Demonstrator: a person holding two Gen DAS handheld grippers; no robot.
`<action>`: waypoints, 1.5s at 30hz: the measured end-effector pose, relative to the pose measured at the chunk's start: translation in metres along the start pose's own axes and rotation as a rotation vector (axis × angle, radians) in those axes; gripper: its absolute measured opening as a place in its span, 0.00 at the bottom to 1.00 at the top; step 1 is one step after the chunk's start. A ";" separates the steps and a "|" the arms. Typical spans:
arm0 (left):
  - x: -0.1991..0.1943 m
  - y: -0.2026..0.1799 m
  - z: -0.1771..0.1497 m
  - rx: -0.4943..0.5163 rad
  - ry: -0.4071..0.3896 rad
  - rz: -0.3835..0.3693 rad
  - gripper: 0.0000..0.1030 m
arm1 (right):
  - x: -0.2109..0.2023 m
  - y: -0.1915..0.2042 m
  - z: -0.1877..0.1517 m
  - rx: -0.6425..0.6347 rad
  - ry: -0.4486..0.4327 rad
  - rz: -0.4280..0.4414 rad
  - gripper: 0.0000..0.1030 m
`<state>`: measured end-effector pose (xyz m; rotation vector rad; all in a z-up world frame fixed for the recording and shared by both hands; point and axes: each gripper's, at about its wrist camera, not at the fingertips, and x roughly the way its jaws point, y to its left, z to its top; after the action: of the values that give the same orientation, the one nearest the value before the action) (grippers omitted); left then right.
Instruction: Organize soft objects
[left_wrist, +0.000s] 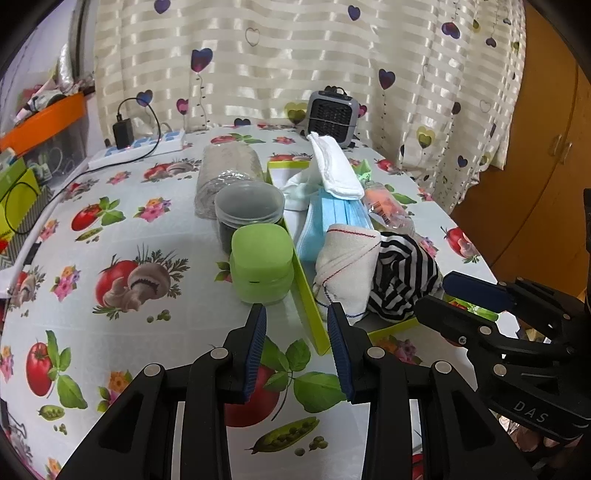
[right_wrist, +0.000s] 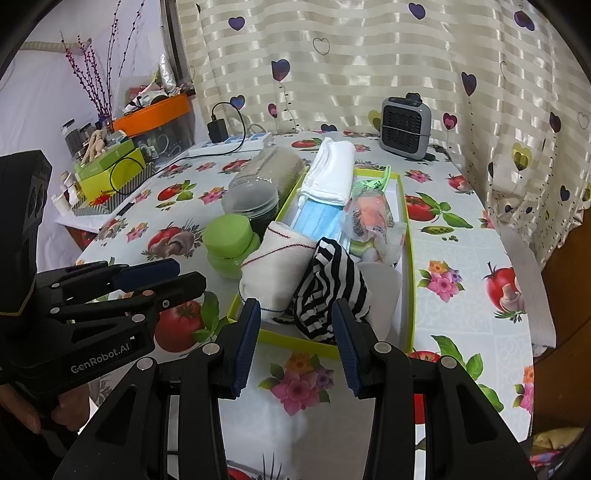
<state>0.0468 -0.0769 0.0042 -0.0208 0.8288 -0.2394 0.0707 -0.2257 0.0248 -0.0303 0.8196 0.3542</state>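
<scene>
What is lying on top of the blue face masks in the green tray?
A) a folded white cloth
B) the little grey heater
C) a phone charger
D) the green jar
A: the folded white cloth rests across the far end of the blue face masks inside the green tray.

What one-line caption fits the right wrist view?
Open right tool poised before a green tray holding a striped cloth, white towel and blue masks.

A heart-patterned striped curtain (left_wrist: 295, 55) hangs behind the table (left_wrist: 110, 229), a wooden cabinet (left_wrist: 546, 155) alongside.
</scene>
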 end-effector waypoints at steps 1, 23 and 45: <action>0.000 0.000 0.000 0.000 0.000 -0.003 0.32 | 0.000 0.001 0.000 0.001 0.000 -0.001 0.40; -0.001 -0.006 -0.003 0.024 0.004 0.003 0.32 | 0.000 0.001 -0.001 -0.001 0.000 0.000 0.40; 0.006 -0.002 -0.006 0.024 0.017 0.003 0.32 | 0.003 0.003 -0.003 -0.002 0.008 -0.002 0.40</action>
<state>0.0462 -0.0800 -0.0043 0.0051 0.8429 -0.2467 0.0695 -0.2221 0.0215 -0.0342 0.8272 0.3535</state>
